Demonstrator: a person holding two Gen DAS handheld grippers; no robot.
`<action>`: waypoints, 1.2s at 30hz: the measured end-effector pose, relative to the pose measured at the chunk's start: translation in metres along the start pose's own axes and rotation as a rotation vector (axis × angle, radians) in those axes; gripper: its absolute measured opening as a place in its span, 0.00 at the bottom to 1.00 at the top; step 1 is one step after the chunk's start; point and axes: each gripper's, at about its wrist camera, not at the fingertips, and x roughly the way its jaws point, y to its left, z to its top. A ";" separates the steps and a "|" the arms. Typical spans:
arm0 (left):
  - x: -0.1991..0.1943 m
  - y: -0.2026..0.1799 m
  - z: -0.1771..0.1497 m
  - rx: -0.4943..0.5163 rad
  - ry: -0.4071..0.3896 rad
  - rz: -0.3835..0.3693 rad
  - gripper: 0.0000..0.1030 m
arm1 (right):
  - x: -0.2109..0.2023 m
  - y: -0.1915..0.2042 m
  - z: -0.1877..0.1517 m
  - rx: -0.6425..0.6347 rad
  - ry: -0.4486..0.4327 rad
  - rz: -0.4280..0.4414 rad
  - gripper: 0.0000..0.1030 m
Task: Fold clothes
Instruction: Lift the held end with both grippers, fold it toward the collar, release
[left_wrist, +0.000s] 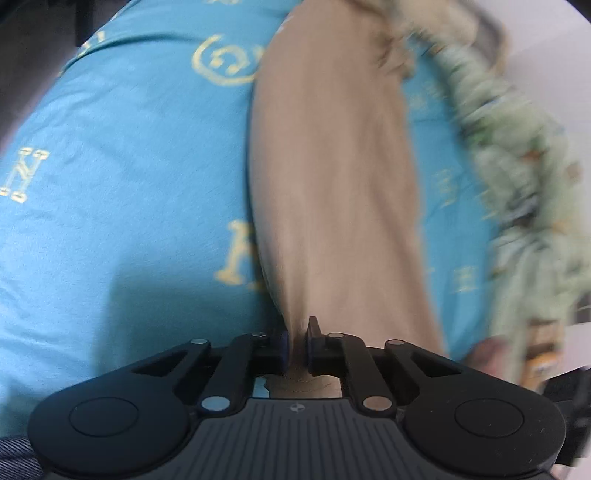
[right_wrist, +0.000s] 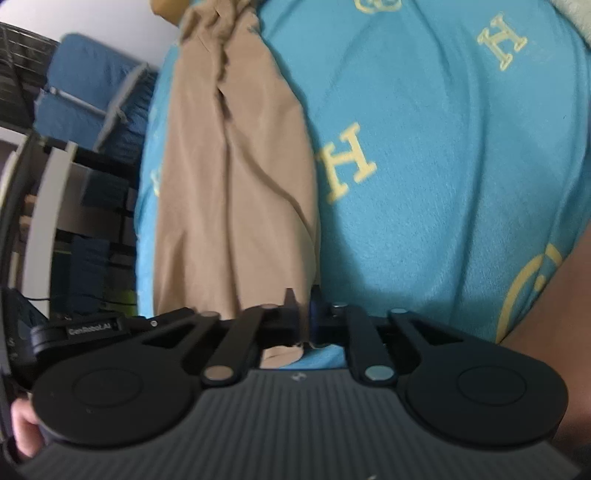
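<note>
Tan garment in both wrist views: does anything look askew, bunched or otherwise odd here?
Yes. The tan garment is not spread flat: it is gathered into a narrow, creased strip over the blue sheet, bunched at its far end. Both the left tongs and right tongs pinch its near edge. The left view is motion-blurred.

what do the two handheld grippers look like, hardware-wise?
Both the left gripper and right gripper are matte black: ribbed grey-black top plate with a small round logo, two round side housings, linkage arms with silver pivot pins, blue pads inside the fingertips. No cables or sleeves visible.
</note>
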 end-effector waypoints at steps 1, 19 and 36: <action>-0.011 0.002 0.000 -0.029 -0.026 -0.041 0.07 | -0.008 0.002 -0.001 0.003 -0.022 0.016 0.07; -0.157 -0.002 -0.039 -0.096 -0.283 -0.374 0.05 | -0.184 0.045 -0.030 -0.093 -0.343 0.189 0.07; -0.092 -0.031 0.047 0.154 -0.559 -0.075 0.05 | -0.080 0.066 0.066 -0.151 -0.559 0.092 0.07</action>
